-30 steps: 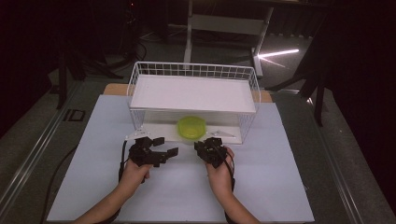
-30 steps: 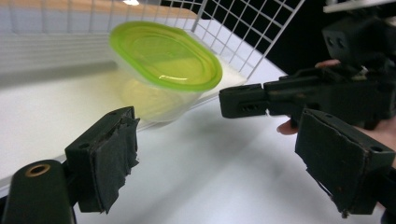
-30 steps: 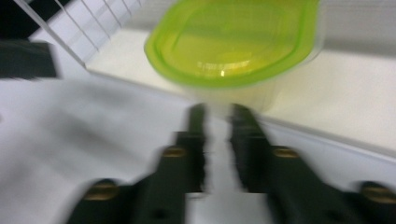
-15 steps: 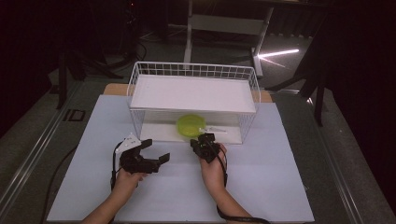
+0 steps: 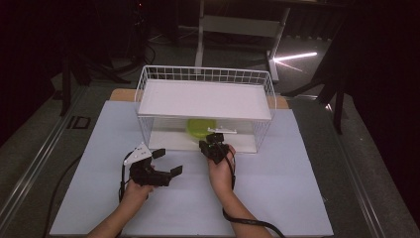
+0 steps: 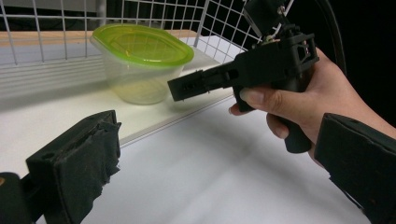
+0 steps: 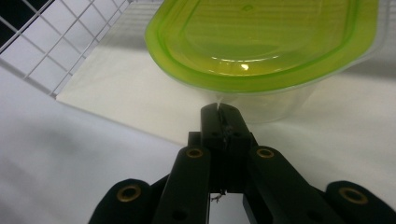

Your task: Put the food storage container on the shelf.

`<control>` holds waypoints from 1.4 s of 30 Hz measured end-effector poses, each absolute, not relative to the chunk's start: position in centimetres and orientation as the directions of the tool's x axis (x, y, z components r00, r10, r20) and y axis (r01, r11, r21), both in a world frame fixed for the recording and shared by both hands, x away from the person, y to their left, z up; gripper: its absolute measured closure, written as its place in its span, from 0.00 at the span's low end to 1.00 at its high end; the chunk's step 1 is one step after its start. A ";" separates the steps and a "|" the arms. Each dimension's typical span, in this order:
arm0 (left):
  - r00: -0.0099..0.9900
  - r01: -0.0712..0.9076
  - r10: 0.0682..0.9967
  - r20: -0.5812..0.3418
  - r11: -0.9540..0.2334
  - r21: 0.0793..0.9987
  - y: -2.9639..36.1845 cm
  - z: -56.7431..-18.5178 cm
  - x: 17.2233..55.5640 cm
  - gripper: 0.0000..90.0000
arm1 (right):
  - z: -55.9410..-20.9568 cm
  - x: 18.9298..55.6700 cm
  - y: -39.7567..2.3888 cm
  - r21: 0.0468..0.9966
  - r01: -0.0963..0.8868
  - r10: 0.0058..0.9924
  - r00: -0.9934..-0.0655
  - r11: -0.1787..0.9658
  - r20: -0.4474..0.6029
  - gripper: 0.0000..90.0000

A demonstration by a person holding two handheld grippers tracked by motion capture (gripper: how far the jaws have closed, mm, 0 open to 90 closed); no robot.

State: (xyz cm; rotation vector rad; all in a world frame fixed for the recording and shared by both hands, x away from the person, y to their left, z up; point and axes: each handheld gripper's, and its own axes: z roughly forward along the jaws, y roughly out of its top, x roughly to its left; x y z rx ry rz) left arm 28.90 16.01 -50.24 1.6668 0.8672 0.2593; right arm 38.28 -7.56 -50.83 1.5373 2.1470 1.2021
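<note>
One food container sits on the white floor board of a wire basket, under the flat white shelf that covers the basket's upper part. In the high view it lies at about 12 o'clock from the right gripper, just beyond it. The tub is clear plastic with rounded corners and slightly tapering walls, and looks empty. A translucent lime-green lid is pressed onto it, with a raised ridge running around inside its edge and a lip that overhangs the tub walls. Light glints off the lid in the right gripper view.

The right gripper has its jaws clenched together with nothing between them. Its tip points at the near wall of the tub just under the lid's lip, very close to it; whether it touches I cannot tell.

The left gripper rests over the pale table cover at about 9 o'clock from the right one, well short of the basket. Its jaws are spread wide and have just finished opening, with nothing between them. Its own view shows the container at 11 o'clock and the right hand at 2 o'clock.
</note>
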 end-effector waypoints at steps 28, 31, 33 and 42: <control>0.736 0.374 0.633 -0.240 -0.085 0.924 15.6 -47.8 27.4 0.01 | -48.4 31.0 -11.6 0.810 0.548 0.746 -0.625 0.208 0.231 0.19; 0.739 0.374 0.631 -0.235 -0.094 0.923 16.0 -47.5 26.9 0.01 | -48.3 30.5 -12.1 0.822 0.528 0.749 -0.629 0.214 0.210 0.19; 0.740 0.372 0.634 -0.225 -0.108 0.922 16.2 -47.3 26.6 0.01 | -48.2 30.2 -12.4 0.826 0.519 0.751 -0.630 0.219 0.197 0.19; 0.732 0.386 0.643 -0.227 -0.116 0.915 17.5 -47.4 25.1 0.01 | -47.7 28.3 -13.7 0.833 0.494 0.720 -0.670 0.250 0.181 0.19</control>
